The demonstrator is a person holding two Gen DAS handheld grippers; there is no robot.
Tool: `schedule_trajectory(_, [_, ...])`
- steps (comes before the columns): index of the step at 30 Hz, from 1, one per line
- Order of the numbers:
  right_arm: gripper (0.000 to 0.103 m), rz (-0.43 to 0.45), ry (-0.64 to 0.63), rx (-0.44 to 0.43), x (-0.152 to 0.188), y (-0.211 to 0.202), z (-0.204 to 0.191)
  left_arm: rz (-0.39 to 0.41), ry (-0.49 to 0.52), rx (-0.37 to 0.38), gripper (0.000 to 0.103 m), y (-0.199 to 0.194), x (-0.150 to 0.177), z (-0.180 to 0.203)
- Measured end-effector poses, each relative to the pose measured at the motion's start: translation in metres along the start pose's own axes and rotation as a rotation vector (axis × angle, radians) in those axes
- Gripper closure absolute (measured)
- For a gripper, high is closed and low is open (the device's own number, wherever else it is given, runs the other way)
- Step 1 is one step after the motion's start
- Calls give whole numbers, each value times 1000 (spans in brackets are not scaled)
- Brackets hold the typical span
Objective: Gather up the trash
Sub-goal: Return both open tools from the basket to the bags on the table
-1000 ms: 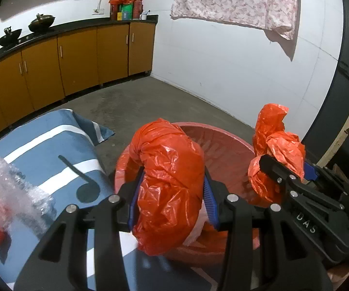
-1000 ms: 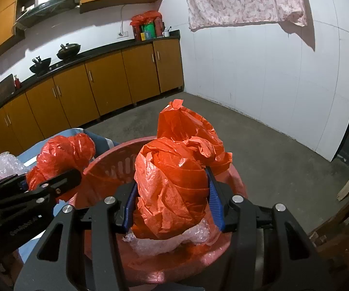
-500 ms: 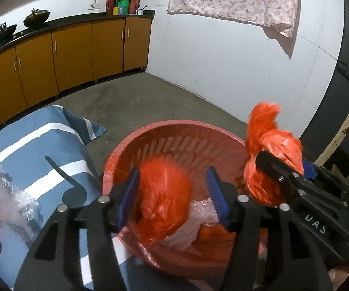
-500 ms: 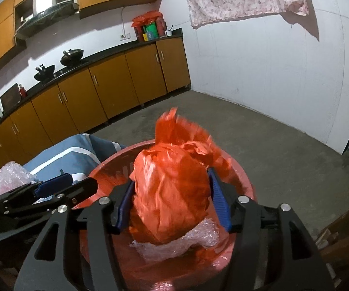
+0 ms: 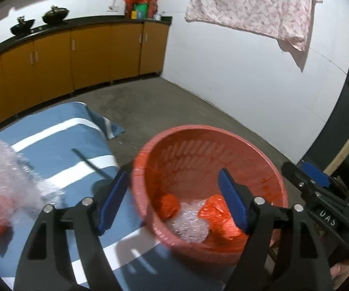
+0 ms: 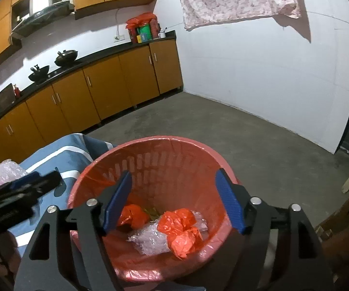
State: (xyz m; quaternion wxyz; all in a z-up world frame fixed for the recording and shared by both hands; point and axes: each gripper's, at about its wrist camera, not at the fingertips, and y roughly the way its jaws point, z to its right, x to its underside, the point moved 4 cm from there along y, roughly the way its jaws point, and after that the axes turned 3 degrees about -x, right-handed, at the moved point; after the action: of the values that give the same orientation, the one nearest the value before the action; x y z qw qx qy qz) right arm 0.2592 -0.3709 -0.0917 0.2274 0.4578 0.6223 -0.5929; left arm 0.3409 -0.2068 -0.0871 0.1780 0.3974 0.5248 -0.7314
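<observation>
Beside the bed [image 5: 53, 145], both grippers' [image 5: 172, 201] [image 6: 173, 198] fingers are opening, empty, over the basket [image 6: 150, 143]; bumping its rim could tip it.

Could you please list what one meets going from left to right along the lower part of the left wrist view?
bubble wrap → blue striped cloth → red basket → right gripper

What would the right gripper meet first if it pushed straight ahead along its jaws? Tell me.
Most likely the trash in the red basket: the right gripper, jaws opening and empty, points down at the orange bags and bubble wrap. Depth is uncertain.
</observation>
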Motion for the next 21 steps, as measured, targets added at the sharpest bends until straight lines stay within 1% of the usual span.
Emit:
schedule_trajectory(6, [27,-16,5,18,9,-7,-4,22,-19,-52,26,-24,9,-25])
schedule_trajectory(10, [25,-13,-10,19,12,-14,-14,33,-28,-93,25,-41,17,-44])
schedule_trajectory(12, [22,-5,-27,18,12,-19,-22,36,-41,-110,25,-49,20,-55])
schedule_trajectory(17, [20,-3,-54,-10,14,-28,-47,48,-82,-149,24,-73,30,-81])
schedule_trajectory(21, [18,2,-80,-35,15,-34,-70,65,-110,-188,22,-96,41,-108])
